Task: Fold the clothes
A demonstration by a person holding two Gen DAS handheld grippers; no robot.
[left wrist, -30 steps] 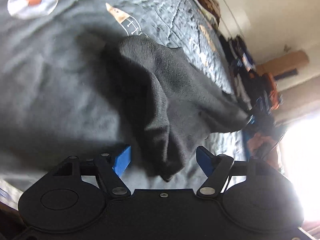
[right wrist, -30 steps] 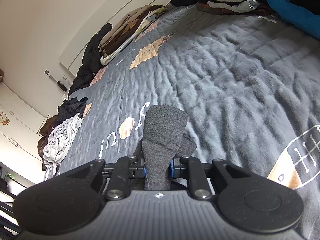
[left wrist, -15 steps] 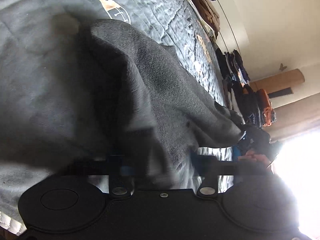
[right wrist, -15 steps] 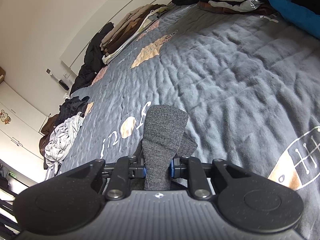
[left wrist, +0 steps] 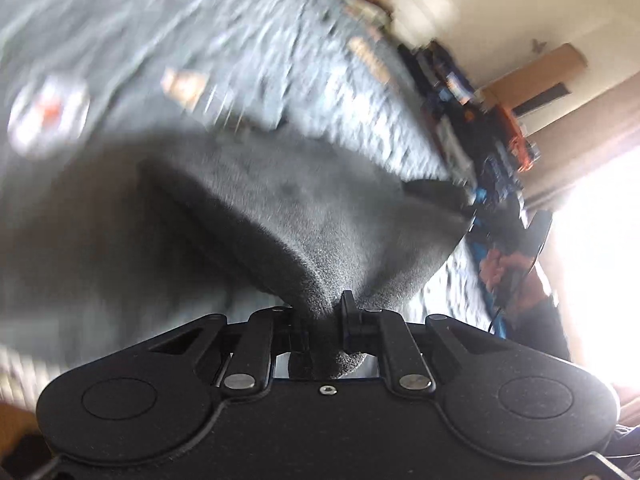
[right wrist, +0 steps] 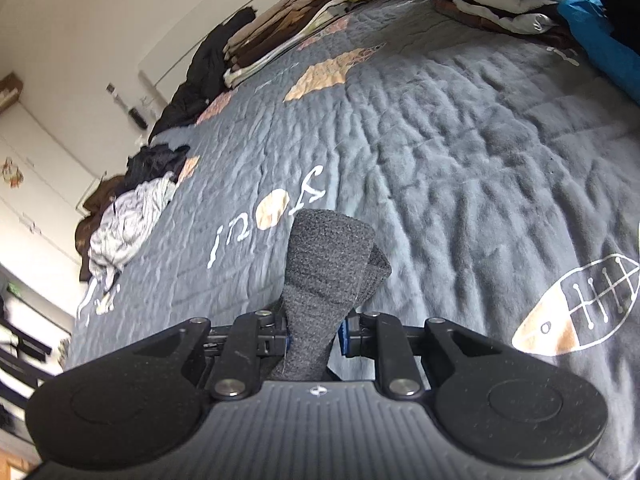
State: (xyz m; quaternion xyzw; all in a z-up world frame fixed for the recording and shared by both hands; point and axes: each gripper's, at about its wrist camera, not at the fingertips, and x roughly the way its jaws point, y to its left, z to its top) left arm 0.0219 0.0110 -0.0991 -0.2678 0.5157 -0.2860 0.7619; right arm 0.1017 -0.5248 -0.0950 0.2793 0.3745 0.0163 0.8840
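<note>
Here the dark grey garment (left wrist: 320, 216) hangs stretched between the 2 grippers above the bed, sagging in a soft fold at its middle. The left gripper (left wrist: 326, 320) has its jaws nearly together, pinching a bunched end of the cloth; a tuft of it pokes out behind the fingers. The right gripper (right wrist: 314, 338) is clamped just as narrowly on another end, and a doubled flap of the same knit (right wrist: 332, 256) stands up in front of its blue pads (right wrist: 343, 336). In the left wrist view the far end of the garment runs to the right gripper (left wrist: 474, 208), with the person's hand (left wrist: 504, 268) and a dark sleeve behind it.

Under the cloth lies a grey quilted bedspread (right wrist: 460, 152), wrinkled, printed with tan leaf shapes, a fish-like figure (right wrist: 576, 312) and white lettering (right wrist: 264, 220). Along the far edge by the pale wall (right wrist: 100, 8) sit stacks of folded brown and cream clothes (right wrist: 280, 28); a crumpled white-grey garment (right wrist: 128, 220) lies at the left edge, and folded pieces with a blue item (right wrist: 600, 36) fill the upper right corner. The left wrist view is blurred; bright window light (left wrist: 600, 240) washes out its right side.
</note>
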